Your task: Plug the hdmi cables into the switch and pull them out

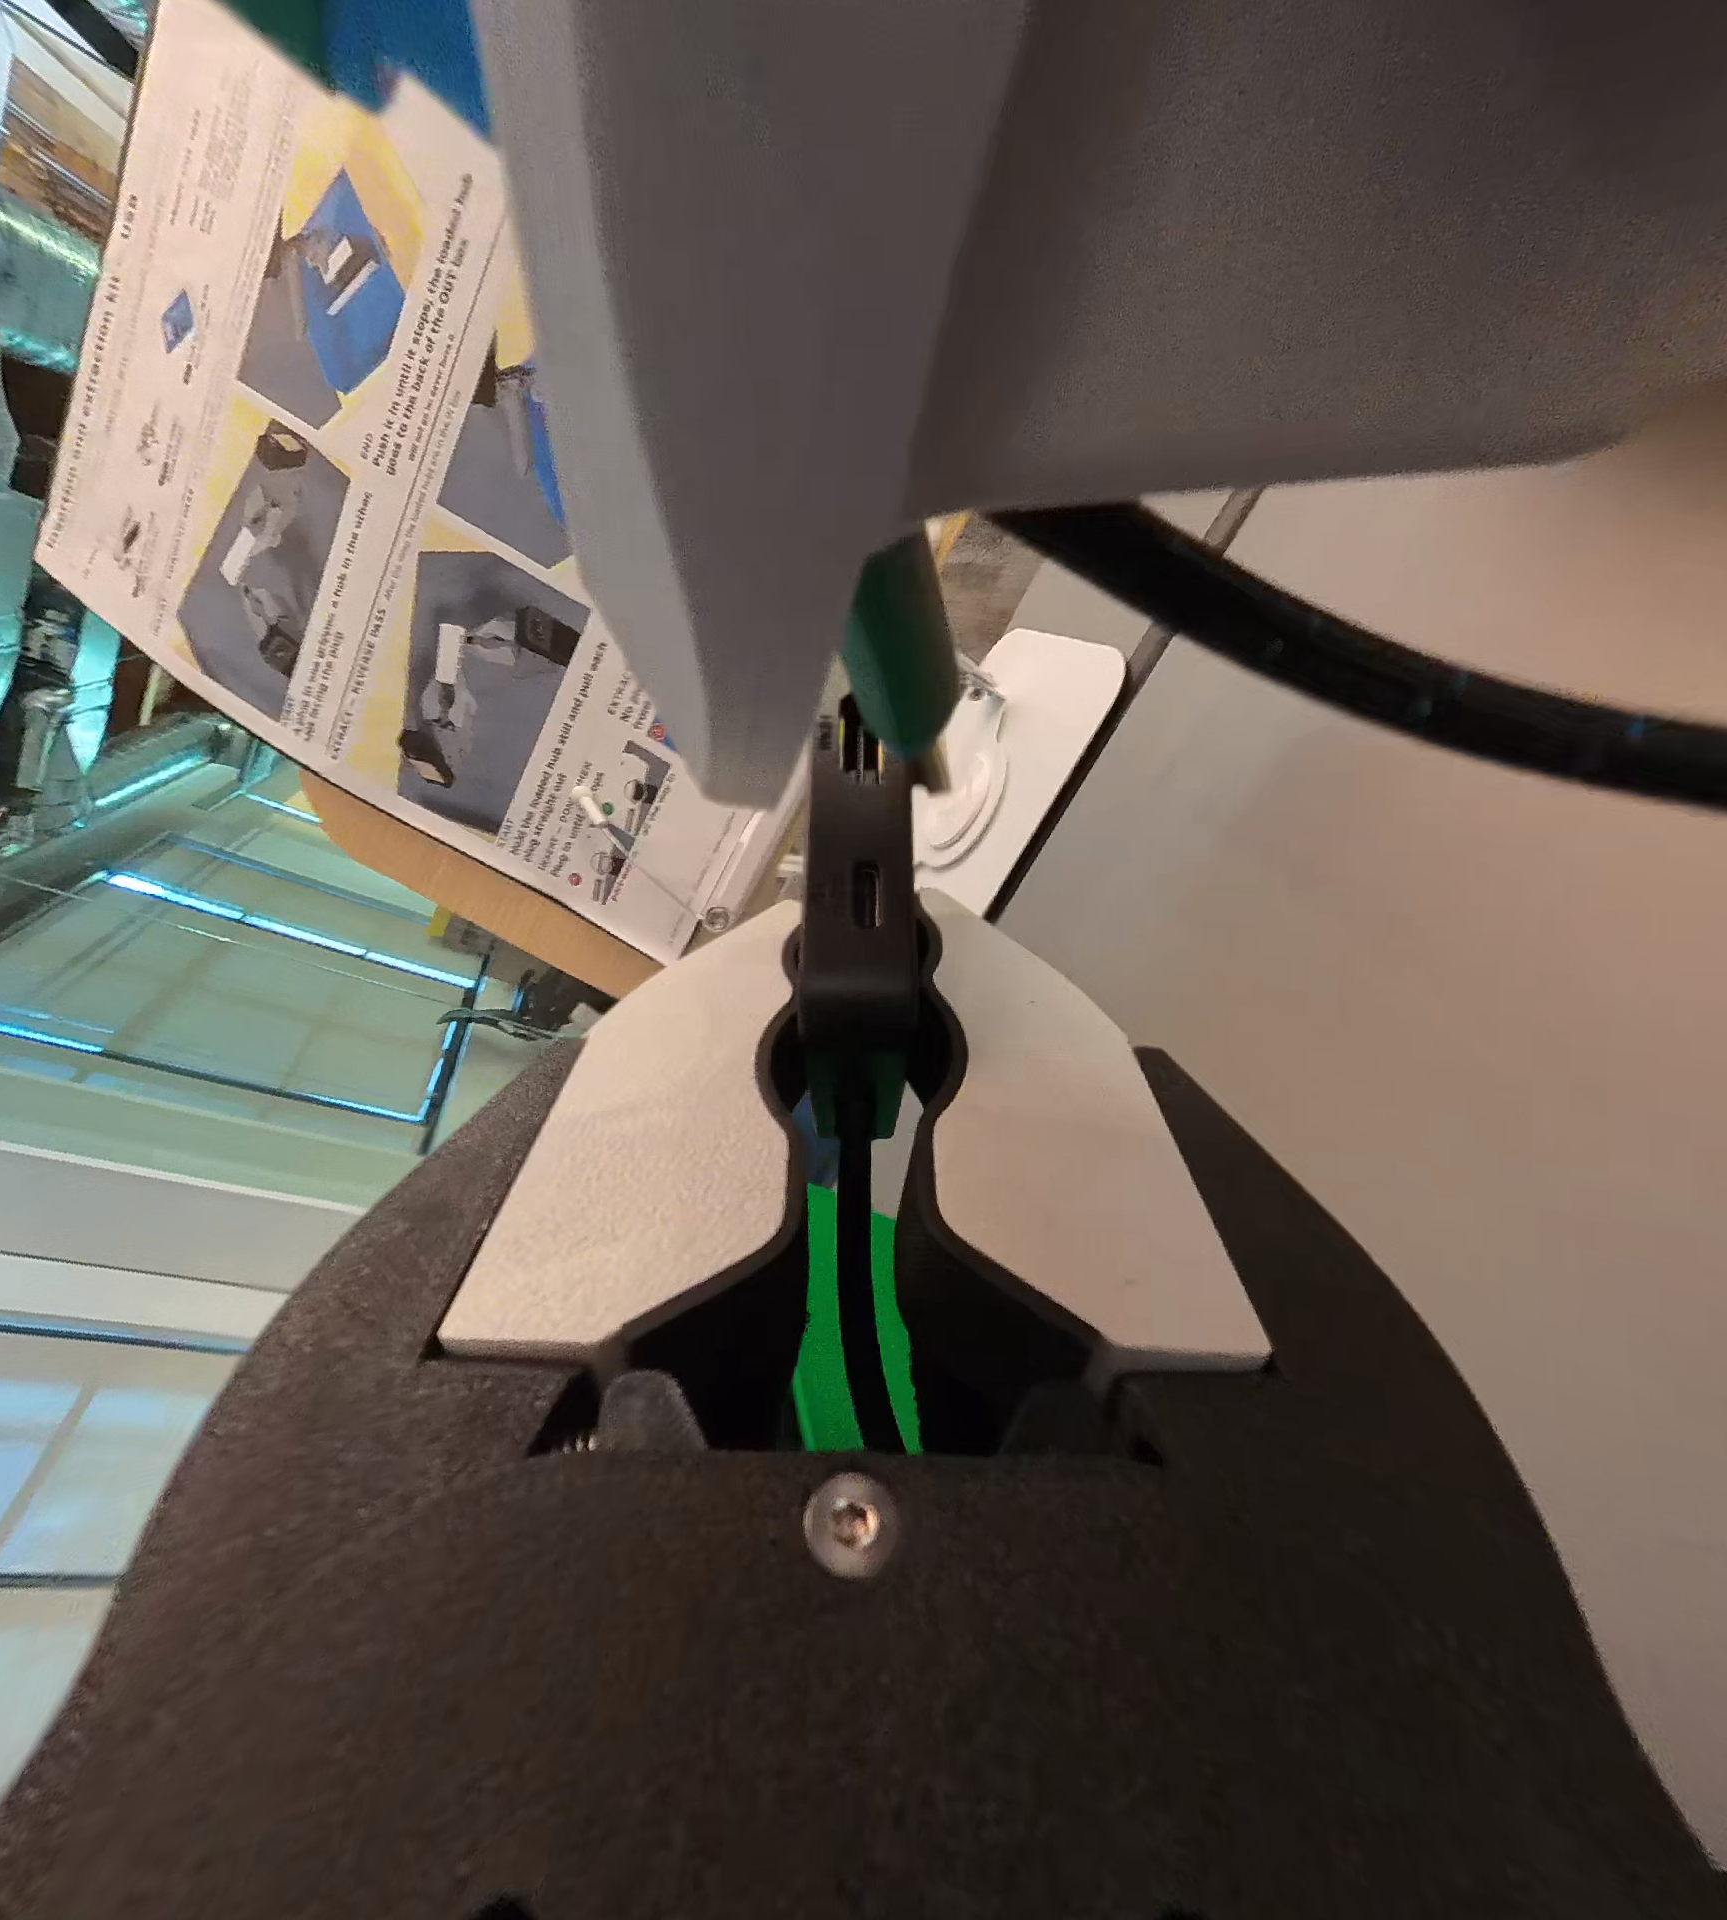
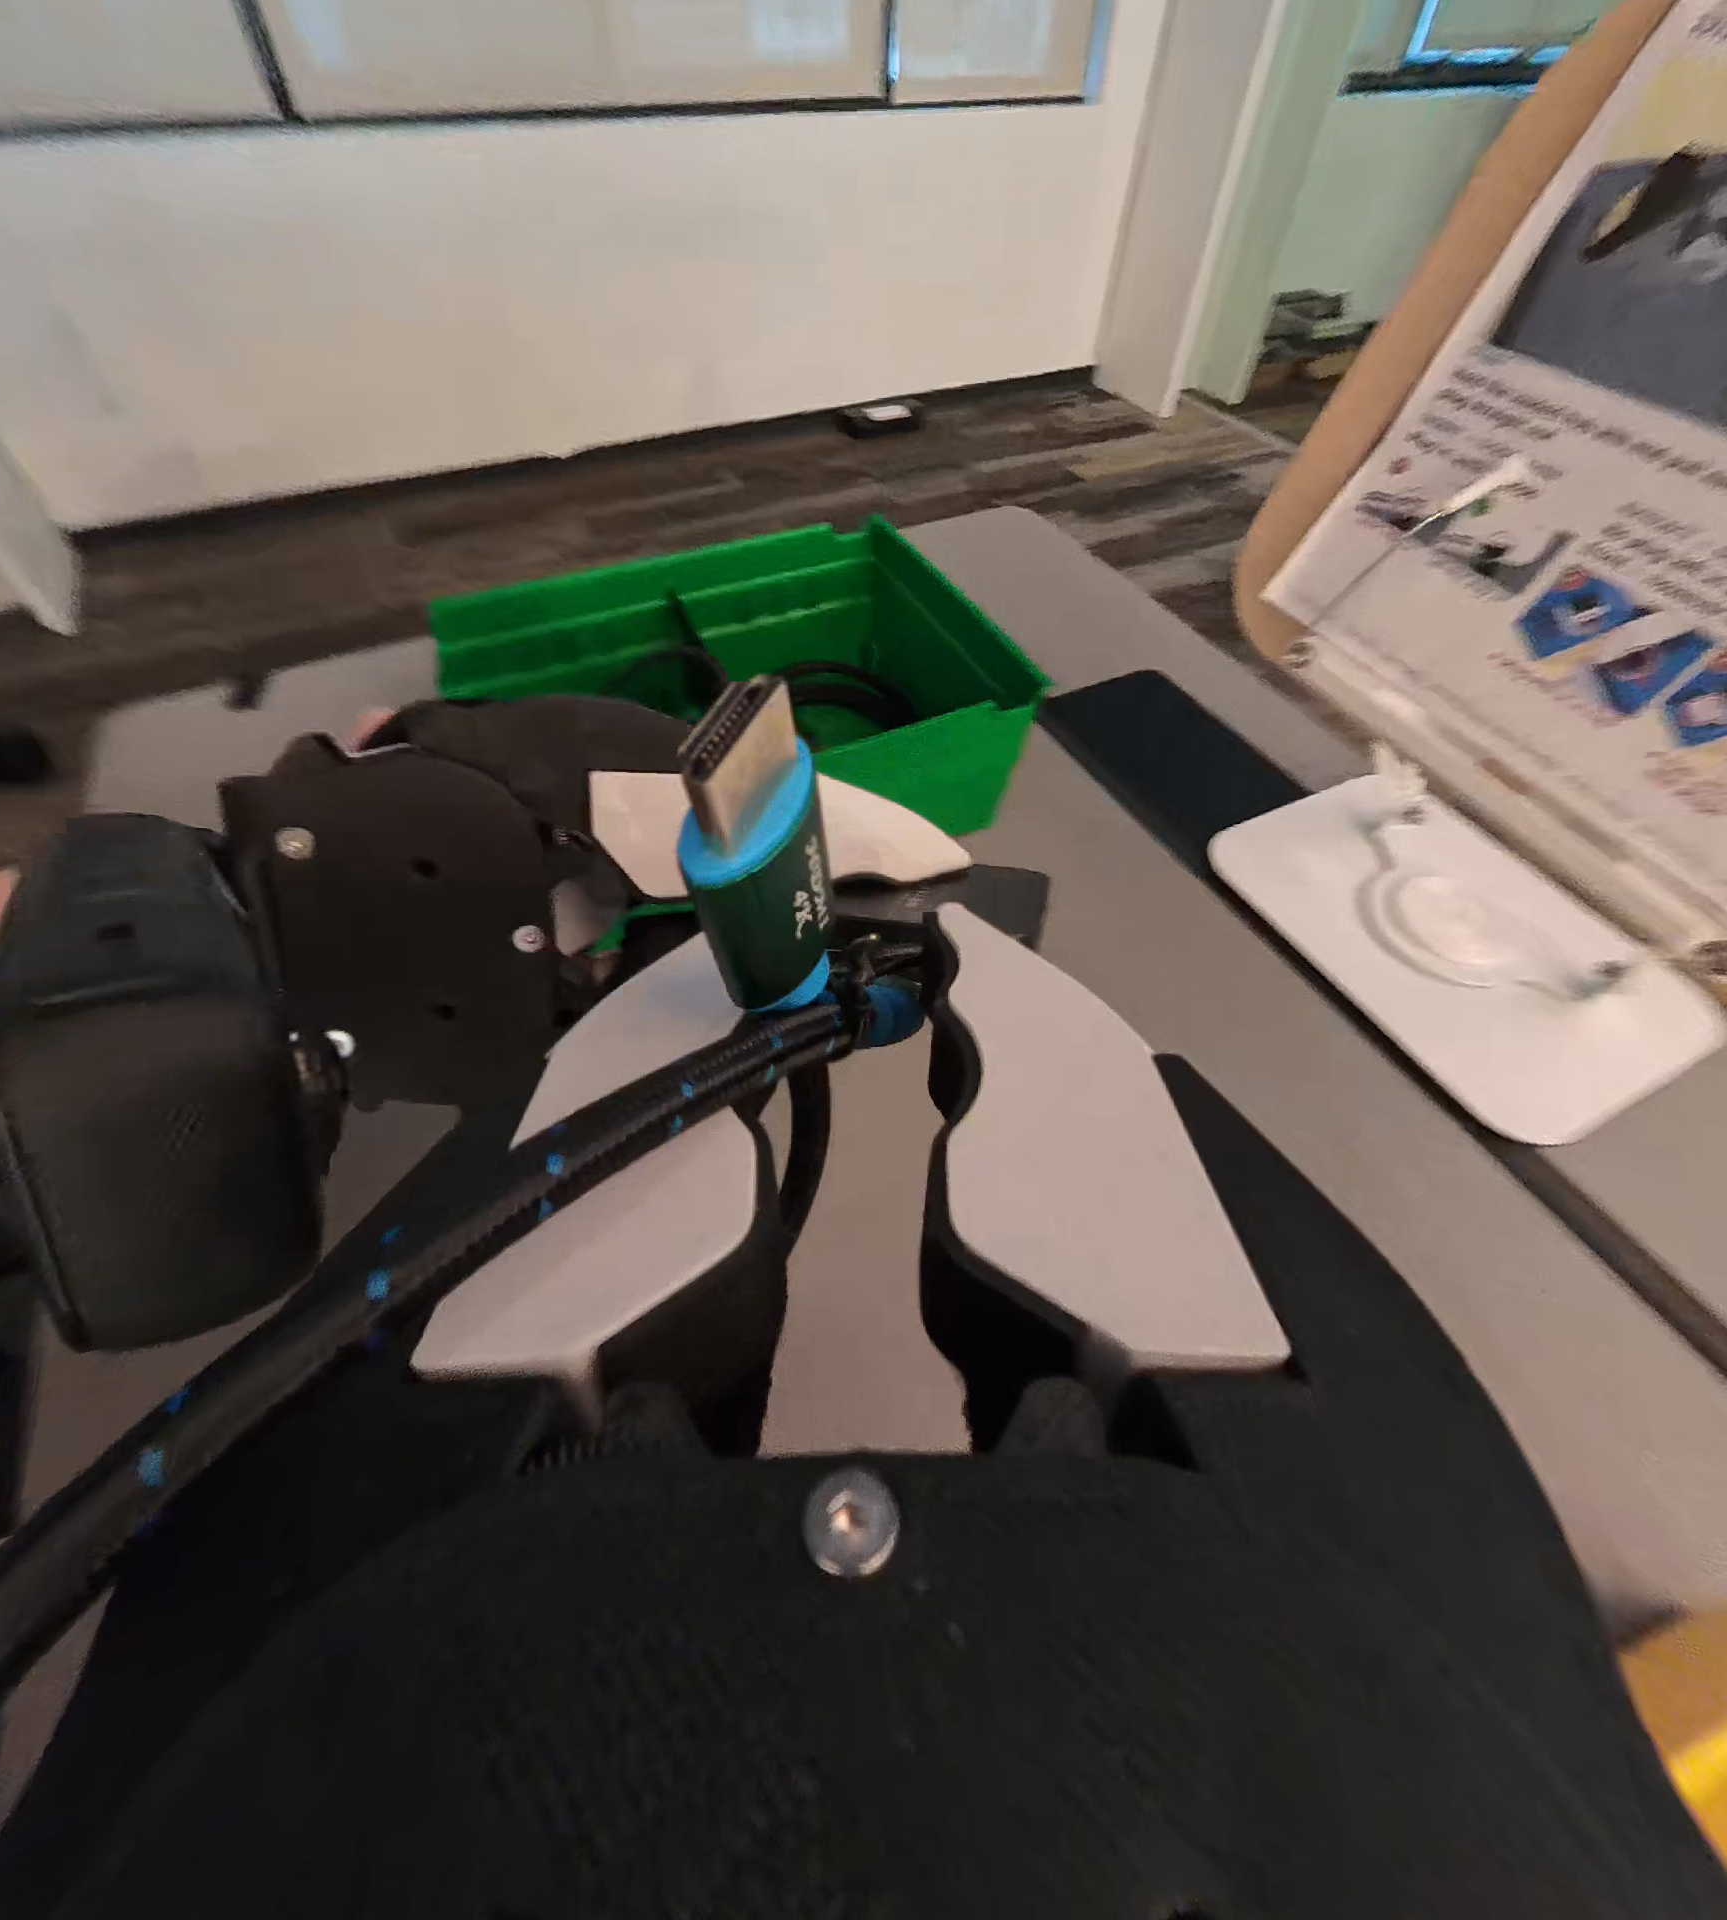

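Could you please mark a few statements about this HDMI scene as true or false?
1. The left gripper is clamped on the black switch. True.
2. The HDMI plug at the right gripper is seated in the switch. False: its metal tip is bare, pointing up.
3. The green bin sits on the grey table. True.
4. The green bin is empty. False: dark cables lie inside.
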`<control>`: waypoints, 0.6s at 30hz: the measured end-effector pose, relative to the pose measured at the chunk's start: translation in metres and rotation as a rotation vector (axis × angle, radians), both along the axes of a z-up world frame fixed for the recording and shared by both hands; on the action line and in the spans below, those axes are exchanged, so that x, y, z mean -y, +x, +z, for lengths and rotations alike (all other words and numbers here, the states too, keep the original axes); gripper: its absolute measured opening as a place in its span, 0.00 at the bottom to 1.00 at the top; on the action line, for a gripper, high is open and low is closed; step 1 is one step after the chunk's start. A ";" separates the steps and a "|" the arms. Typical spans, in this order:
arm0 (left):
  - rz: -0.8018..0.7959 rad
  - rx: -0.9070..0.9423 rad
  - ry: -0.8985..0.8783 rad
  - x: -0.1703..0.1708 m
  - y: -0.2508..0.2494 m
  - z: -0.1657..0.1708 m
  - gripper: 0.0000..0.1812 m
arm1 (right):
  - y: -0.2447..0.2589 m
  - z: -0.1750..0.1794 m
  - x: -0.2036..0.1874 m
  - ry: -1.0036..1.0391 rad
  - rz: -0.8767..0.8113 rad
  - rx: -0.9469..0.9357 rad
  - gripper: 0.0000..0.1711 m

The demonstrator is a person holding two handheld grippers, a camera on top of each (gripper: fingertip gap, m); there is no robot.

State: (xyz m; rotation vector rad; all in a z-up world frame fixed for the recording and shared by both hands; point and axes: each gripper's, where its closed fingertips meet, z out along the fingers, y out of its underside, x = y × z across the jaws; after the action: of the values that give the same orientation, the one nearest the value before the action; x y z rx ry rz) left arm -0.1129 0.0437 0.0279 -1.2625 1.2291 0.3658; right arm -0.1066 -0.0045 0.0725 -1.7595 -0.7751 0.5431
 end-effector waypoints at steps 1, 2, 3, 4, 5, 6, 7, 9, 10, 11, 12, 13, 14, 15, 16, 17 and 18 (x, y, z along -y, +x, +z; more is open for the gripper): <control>-0.013 0.013 -0.018 0.001 0.002 -0.001 0.08 | 0.000 0.000 0.000 -0.026 0.015 -0.030 0.15; -0.026 0.026 -0.036 0.003 0.004 -0.003 0.08 | 0.001 0.000 -0.001 -0.032 0.017 -0.051 0.15; -0.032 0.035 -0.051 0.004 0.005 -0.004 0.08 | 0.004 0.002 -0.003 -0.025 0.007 -0.062 0.15; -0.032 0.042 -0.058 0.004 0.005 -0.005 0.08 | 0.008 0.005 -0.005 -0.007 -0.008 -0.065 0.15; -0.030 0.049 -0.062 0.003 0.006 -0.005 0.08 | 0.011 0.008 -0.007 0.014 -0.021 -0.064 0.15; -0.032 0.056 -0.070 0.004 0.006 -0.006 0.08 | 0.013 0.010 -0.006 0.027 -0.023 -0.065 0.15; -0.038 0.067 -0.079 0.005 0.007 -0.007 0.08 | 0.012 0.011 -0.006 0.031 -0.019 -0.074 0.15; -0.060 0.094 -0.100 0.009 0.011 -0.008 0.08 | 0.009 0.010 -0.005 0.021 -0.005 -0.081 0.15; -0.070 0.110 -0.119 0.011 0.013 -0.009 0.08 | 0.008 0.008 -0.005 0.019 -0.003 -0.076 0.15; -0.082 0.123 -0.146 0.013 0.015 -0.011 0.08 | 0.008 0.008 -0.005 0.017 -0.008 -0.069 0.15; -0.103 0.143 -0.182 0.015 0.017 -0.013 0.08 | 0.009 0.007 -0.005 0.009 -0.011 -0.057 0.15; -0.121 0.169 -0.226 0.016 0.019 -0.015 0.08 | 0.010 0.006 -0.004 -0.001 -0.017 -0.052 0.15; -0.137 0.185 -0.271 0.017 0.021 -0.017 0.08 | 0.011 0.006 -0.005 -0.010 -0.029 -0.055 0.15; -0.149 0.198 -0.312 0.018 0.022 -0.019 0.08 | 0.013 0.005 -0.006 -0.022 -0.038 -0.059 0.15; -0.160 0.216 -0.346 0.019 0.023 -0.020 0.08 | 0.013 0.003 -0.006 -0.043 -0.036 -0.065 0.15; -0.167 0.227 -0.380 0.019 0.023 -0.021 0.08 | 0.012 0.002 -0.006 -0.062 -0.028 -0.079 0.15; -0.172 0.236 -0.407 0.018 0.023 -0.023 0.08 | 0.012 0.000 -0.007 -0.081 -0.026 -0.096 0.15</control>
State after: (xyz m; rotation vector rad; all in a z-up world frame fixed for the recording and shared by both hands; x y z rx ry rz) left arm -0.0896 0.0255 0.0048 -1.4816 1.2326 -0.1659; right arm -0.0945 0.0025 0.0726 -1.8017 -0.6709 0.6446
